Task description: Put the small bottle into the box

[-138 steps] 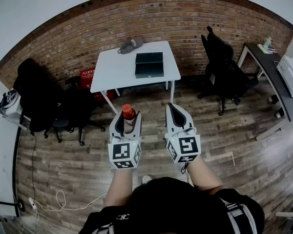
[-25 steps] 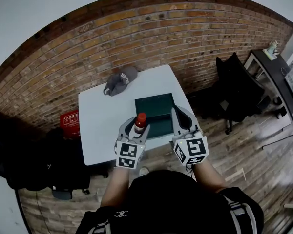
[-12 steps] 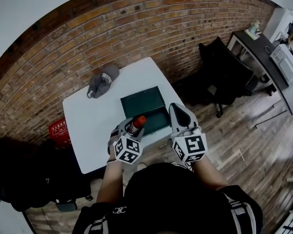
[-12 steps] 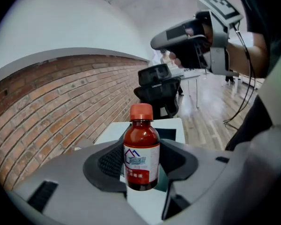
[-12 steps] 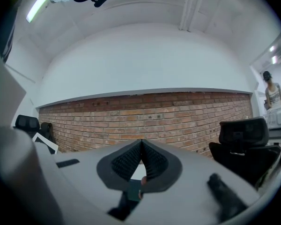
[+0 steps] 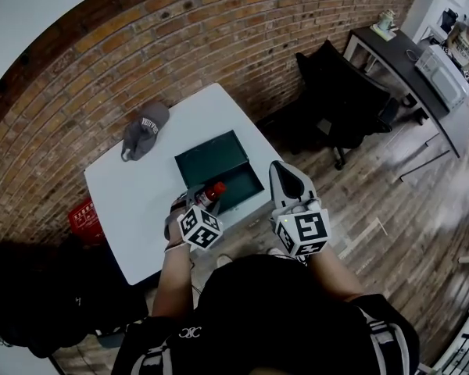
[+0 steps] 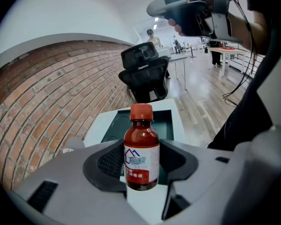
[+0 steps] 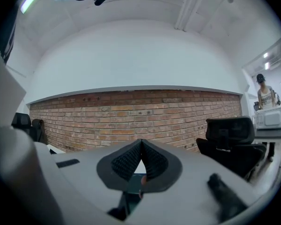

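So the left tongs (image 7: 141, 159) are pinching the small bottle (image 7: 141, 149): round glossy brown body, red cap, and a paper label that only the left gripper view shows. In the head view it's tipped over the near edge of the dark green rectangular box (image 6: 219, 166) on the white desk (image 6: 133, 201). A second ago it stood upright. The right tongs (image 8: 140, 159) are pressed together, empty, just right of the box.

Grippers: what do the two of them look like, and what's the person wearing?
The left claw and right claw are light grey shells with black ribbed pads. Each carries a cube of black-and-white square markers. The person wears a black top.
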{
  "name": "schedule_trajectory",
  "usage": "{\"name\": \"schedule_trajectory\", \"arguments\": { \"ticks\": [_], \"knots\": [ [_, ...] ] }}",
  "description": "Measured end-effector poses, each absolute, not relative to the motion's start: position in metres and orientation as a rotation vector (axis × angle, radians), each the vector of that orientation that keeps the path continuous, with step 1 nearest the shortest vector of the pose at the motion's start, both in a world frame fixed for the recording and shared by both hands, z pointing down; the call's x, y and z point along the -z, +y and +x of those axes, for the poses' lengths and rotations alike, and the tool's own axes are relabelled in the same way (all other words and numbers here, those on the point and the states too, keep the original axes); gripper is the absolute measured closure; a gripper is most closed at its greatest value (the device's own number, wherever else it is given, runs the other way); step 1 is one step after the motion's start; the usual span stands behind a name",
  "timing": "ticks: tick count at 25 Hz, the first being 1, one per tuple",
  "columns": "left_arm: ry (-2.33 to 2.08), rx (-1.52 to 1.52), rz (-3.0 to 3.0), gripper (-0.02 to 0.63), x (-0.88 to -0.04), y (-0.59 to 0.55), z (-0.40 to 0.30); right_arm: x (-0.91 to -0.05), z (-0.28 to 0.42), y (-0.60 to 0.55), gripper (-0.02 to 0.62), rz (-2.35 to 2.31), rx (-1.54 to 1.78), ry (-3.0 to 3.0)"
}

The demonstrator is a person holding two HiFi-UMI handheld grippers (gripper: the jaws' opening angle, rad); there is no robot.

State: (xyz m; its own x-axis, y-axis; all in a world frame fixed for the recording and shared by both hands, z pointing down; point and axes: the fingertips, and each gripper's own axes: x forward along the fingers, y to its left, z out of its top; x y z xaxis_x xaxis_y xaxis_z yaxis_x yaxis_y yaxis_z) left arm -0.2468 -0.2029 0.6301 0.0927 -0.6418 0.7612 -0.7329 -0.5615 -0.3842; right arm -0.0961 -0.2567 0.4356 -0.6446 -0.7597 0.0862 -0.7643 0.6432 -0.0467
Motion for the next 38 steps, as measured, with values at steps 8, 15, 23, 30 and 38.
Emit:
{"name": "schedule_trajectory", "arguments": {
  "ticks": [8,15,23,30,38],
  "knots": [
    [-1.228,-1.665,2.194,0.381,-0.676,-0.202,-0.239,-0.442,-0.083,-0.257,0.569,1.325,-0.098,-2.749],
    [-1.133,-1.765,2.167,0.382,-0.696,-0.211,-0.232,-0.443,-0.07,-0.257,0.569,1.365,-0.073,-2.711],
    [-1.006,-1.863,2.114,0.382,-0.719,-0.212,-0.228,-0.447,-0.049,-0.255,0.569,1.419,-0.063,-2.657],
    [-0.931,-1.915,2.083,0.382,-0.736,-0.214,-0.233,-0.454,-0.045,-0.252,0.569,1.422,-0.066,-2.622],
    [-0.892,-1.933,2.03,0.38,-0.76,-0.207,-0.24,-0.462,-0.036,-0.249,0.569,1.421,-0.098,-2.586]
  ]
}}
